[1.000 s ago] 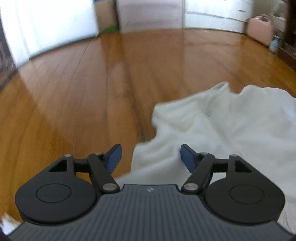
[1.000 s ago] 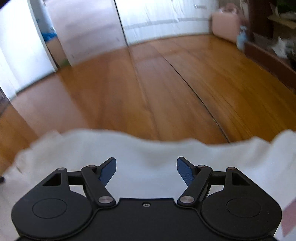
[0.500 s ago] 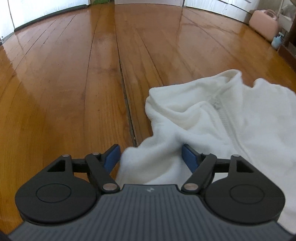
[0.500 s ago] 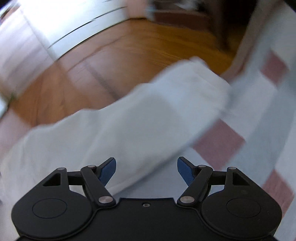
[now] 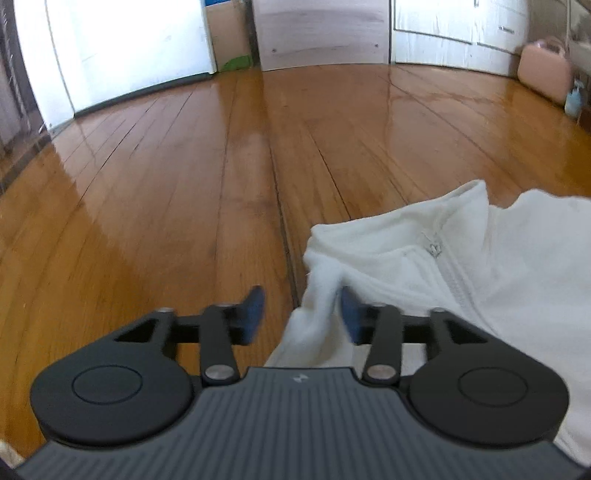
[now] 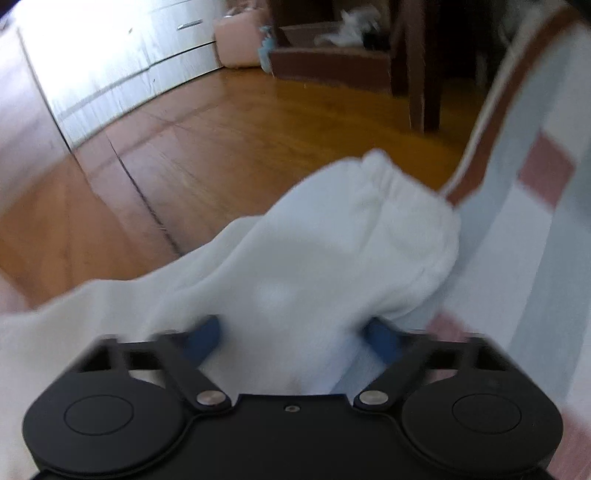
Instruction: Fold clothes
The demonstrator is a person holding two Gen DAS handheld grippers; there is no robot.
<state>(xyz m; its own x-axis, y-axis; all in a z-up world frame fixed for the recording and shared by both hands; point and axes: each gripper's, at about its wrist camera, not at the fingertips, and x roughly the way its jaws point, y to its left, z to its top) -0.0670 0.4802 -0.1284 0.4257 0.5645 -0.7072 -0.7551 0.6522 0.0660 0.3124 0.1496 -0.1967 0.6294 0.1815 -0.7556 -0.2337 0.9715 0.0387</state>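
Left wrist view: a white fleece jacket (image 5: 461, 266) lies spread on the floor (image 5: 184, 184), filling the lower right of the picture. Its edge runs back between the left tongs (image 5: 301, 295). These tongs are closing at about half width. A raised fold of fleece stands in the gap, against the right-hand pad (image 5: 351, 314) and apart from the other, so it is not yet pinched. The jacket's zip (image 5: 436, 249) runs up to the collar just ahead of the tongs, to their right. The left tongs point forward and down at the floor. In the right wrist view, which is blurred, a sleeve (image 6: 314, 258) of the same jacket stretches away from the right tongs (image 6: 291, 325) to its cuff (image 6: 399, 184). The right tongs stand wide, with the thick part of the sleeve filling the space between the blue pads. The blur hides whether the pads press on it. These tongs also tilt down, and they look rolled to one side, since the floor slants across the picture. The floor is glossy brown board. The cuff end of the sleeve rests on the edge of a pale striped rug (image 6: 535, 240) with pink squares, on the right. White cabinets (image 5: 454, 26) line the far wall, with a pink case (image 5: 543, 70) beside them. A dark wooden leg (image 6: 424, 74) stands past the rug.
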